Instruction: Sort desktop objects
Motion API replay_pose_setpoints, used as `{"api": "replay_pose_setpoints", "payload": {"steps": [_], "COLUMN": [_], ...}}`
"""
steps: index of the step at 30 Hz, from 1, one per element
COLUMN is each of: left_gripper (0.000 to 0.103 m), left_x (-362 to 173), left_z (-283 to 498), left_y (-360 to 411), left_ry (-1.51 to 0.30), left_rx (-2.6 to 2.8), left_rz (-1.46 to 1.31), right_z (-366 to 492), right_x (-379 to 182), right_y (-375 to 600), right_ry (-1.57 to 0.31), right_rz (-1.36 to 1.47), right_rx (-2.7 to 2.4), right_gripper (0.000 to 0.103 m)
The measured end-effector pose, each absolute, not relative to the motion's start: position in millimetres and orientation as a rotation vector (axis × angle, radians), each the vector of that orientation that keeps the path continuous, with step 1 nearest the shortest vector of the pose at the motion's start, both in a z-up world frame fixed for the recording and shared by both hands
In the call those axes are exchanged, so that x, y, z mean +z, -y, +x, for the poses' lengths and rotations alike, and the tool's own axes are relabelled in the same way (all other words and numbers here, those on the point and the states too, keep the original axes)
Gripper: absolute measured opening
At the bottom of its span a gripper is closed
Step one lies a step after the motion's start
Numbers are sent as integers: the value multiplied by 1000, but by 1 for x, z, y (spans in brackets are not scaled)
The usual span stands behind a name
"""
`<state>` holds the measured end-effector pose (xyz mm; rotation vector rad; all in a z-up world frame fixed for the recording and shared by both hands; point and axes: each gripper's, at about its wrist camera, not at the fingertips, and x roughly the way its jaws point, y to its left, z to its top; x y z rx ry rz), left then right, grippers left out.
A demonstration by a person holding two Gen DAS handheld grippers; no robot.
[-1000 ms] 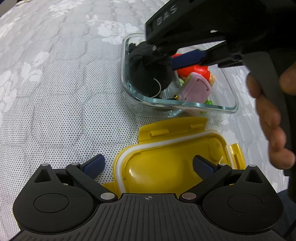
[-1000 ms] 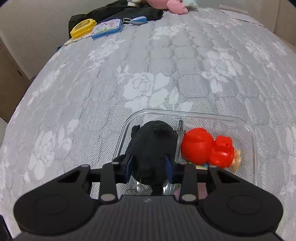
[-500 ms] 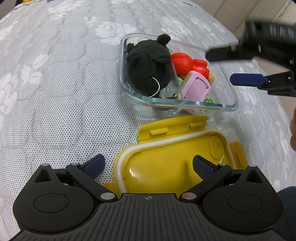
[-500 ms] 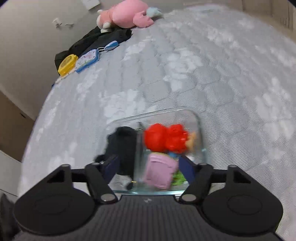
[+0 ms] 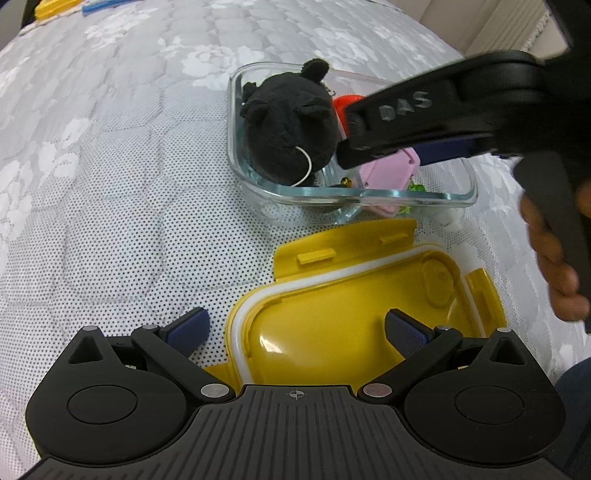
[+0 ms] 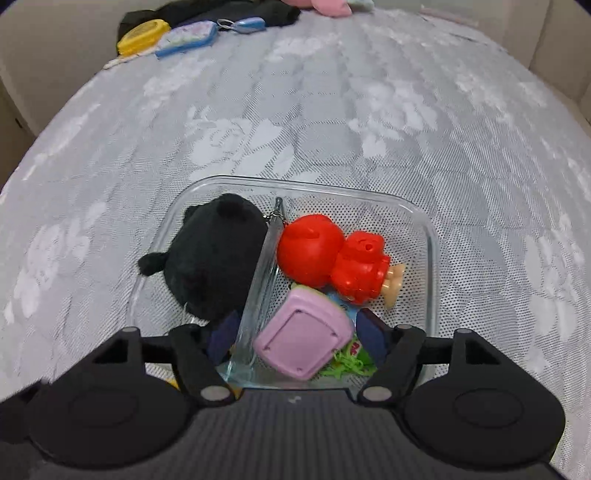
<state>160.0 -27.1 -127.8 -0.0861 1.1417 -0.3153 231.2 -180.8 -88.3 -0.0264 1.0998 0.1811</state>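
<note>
1. We see the glass box [image 6: 430, 258] on the bed [image 6: 332, 110], split by a divider [image 6: 258, 269] into two compartments.
2. The black plush [image 6: 218, 258] lies in the left compartment, alone and free of any grip. That item looks sorted.
3. The right compartment holds the red toy [image 6: 332, 254], the pink case [image 6: 303, 339] and something green [image 6: 351, 360] under the case, all touching in one heap.
4. Our right tongs [image 6: 297, 336] have just been opening. They stand spread over the near end of the box, one fingertip on the plush side of the divider, the other beside the pink case, with the case and divider between them but no pad pressing on either.
5. Our left tongs [image 5: 295, 328] are spread as well, hanging above the yellow lid [image 5: 351, 306], which lies inner side up on the bed just in front of the box. They hold nothing.
6. We judge the filling nearly done or done: nothing loose lies near the box.
7. What seems left is closing the box with the lid, which is not yet on.
8. At the far edge of the bed we see a yellow tin [image 6: 142, 35], a blue pouch [image 6: 186, 38] and a small blue clip [image 6: 245, 25]. Whether they belong to this sorting we cannot tell.
</note>
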Motion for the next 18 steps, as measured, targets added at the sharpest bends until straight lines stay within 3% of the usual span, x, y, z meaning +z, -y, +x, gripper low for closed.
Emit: {"api": "replay_pose_setpoints", "payload": {"steps": [5, 7, 15, 18], "left_gripper": [103, 103, 103, 103], "left_x": [-128, -128, -127, -126], "left_z": [160, 160, 159, 158], "left_y": [26, 26, 25, 26], "left_ry": [-1142, -1142, -1142, -1142], "left_rx": [-317, -318, -318, -318], "left_rz": [-88, -90, -93, -94], "right_z": [229, 226, 224, 218], "right_x": [-87, -81, -67, -65], "right_y": [184, 185, 230, 253], "right_ry": [-1076, -1050, -1103, -1095], "right_rz": [-11, -5, 305, 550], "right_rx": [194, 196, 130, 72], "right_gripper": [63, 47, 48, 48]}}
